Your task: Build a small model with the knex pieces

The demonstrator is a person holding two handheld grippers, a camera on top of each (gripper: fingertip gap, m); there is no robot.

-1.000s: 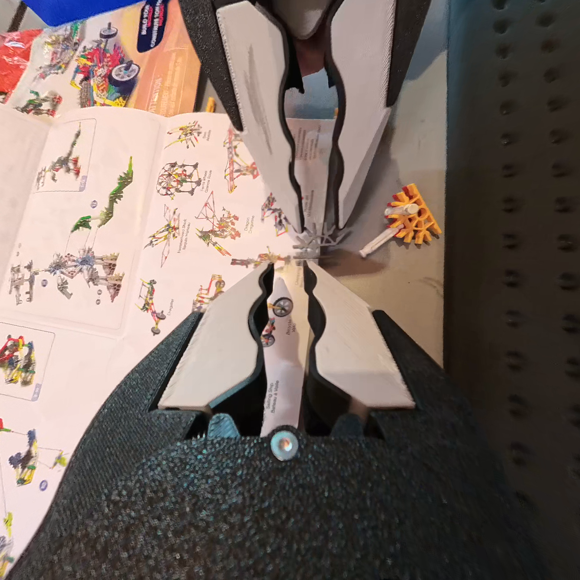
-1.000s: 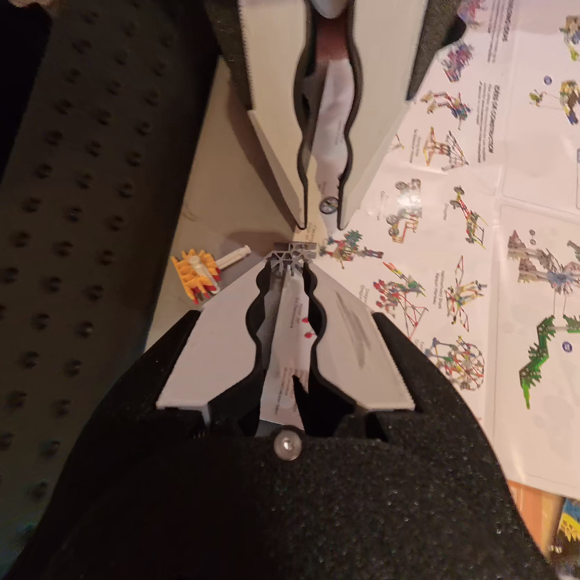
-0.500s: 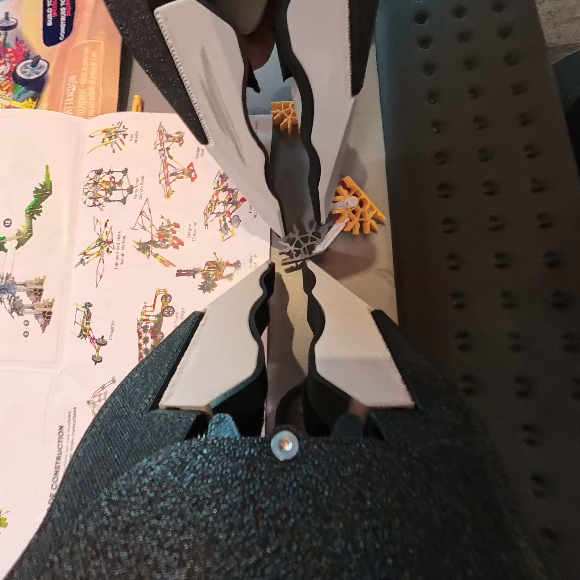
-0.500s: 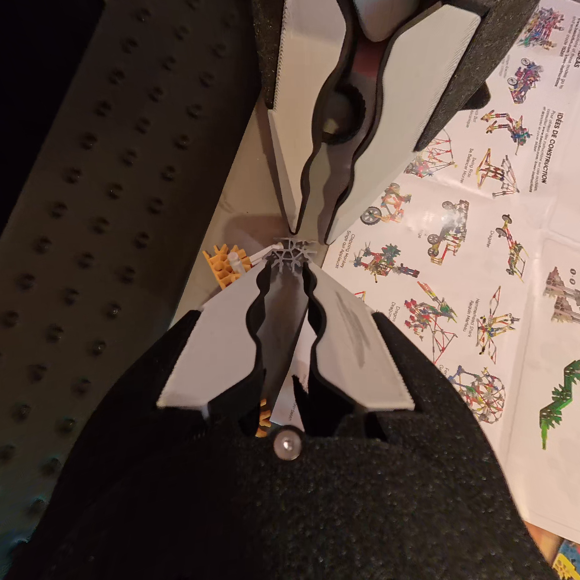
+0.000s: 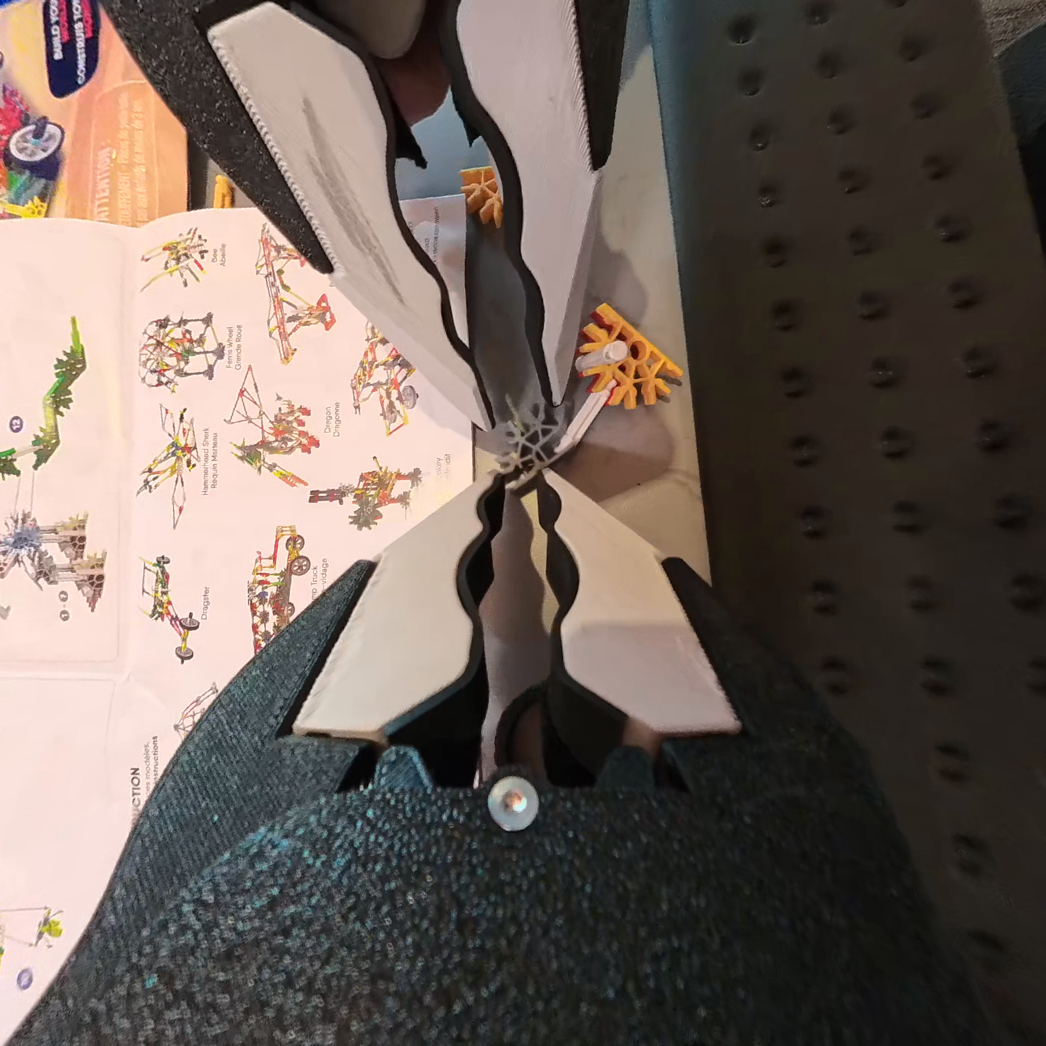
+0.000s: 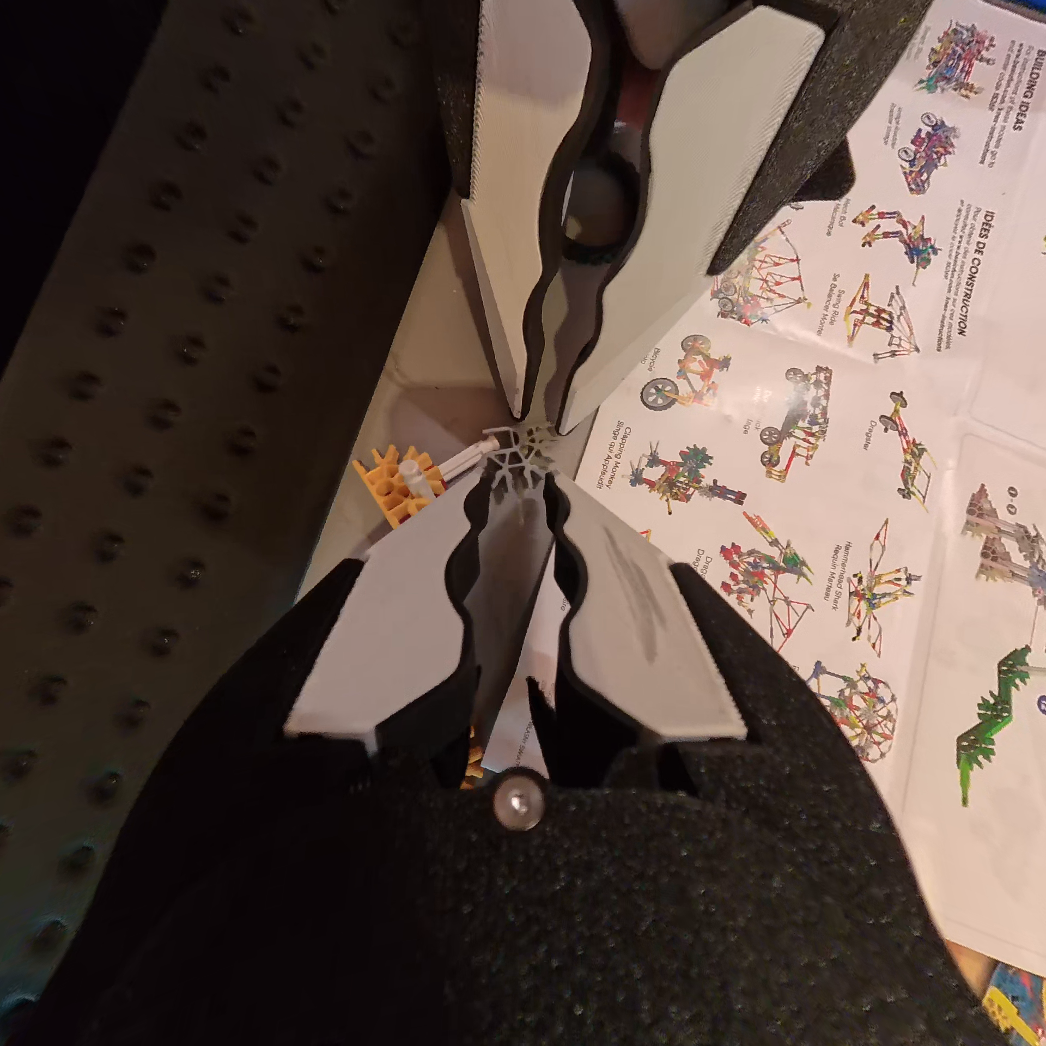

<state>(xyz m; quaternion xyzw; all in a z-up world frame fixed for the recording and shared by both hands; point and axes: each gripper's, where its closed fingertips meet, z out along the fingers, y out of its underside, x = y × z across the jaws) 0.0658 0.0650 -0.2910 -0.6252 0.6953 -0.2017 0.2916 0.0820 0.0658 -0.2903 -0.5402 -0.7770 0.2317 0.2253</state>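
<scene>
A small grey snowflake-shaped connector (image 5: 526,444) hangs between both grippers, which meet tip to tip. My right gripper (image 6: 518,487) is shut on one side of the connector (image 6: 518,461). My left gripper (image 5: 521,481) is nearly closed on the opposite edge. In the left wrist view the right gripper (image 5: 521,413) comes in from the top. In the right wrist view the left gripper (image 6: 537,421) comes in from the top. A white rod (image 5: 583,421) runs from a yellow connector cluster (image 5: 628,368) on the table, and its end meets the grey connector. The rod (image 6: 467,453) and cluster (image 6: 390,487) also show in the right wrist view.
A folded instruction sheet (image 5: 170,453) with model pictures covers the table beside the grippers, also in the right wrist view (image 6: 849,509). A dark dimpled panel (image 5: 877,509) borders the narrow bare table strip (image 5: 651,509). A second yellow connector (image 5: 481,198) lies farther off. An orange box (image 5: 113,141) lies beyond the sheet. The tips of both grippers are at nearly the same place.
Both grippers have carried the grey connector off the sheet toward the yellow cluster. The white rod's end now touches the connector. The left gripper's fingers have narrowed onto it.
</scene>
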